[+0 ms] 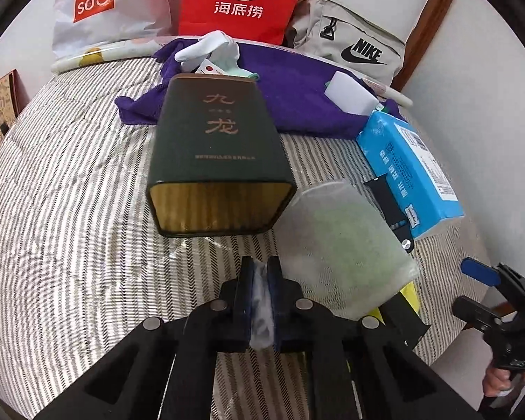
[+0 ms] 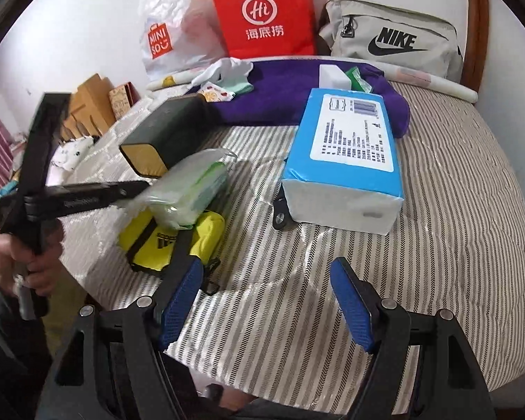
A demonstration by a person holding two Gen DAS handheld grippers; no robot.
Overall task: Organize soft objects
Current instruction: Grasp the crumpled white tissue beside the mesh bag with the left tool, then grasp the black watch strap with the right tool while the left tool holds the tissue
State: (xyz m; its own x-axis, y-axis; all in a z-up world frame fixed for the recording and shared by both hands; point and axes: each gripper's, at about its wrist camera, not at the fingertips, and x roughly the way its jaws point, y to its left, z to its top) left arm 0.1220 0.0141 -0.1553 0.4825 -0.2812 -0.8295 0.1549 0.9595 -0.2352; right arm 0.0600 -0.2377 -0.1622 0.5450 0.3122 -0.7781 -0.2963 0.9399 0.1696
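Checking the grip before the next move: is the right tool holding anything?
No. The right tool stands open over the striped bedcover, with nothing between its blue pads.

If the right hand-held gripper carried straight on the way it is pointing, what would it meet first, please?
Probably bare striped bedcover first; the blue tissue pack lies further along, though depth is unclear.

Two close, downward views over bed [image 1: 70,210]
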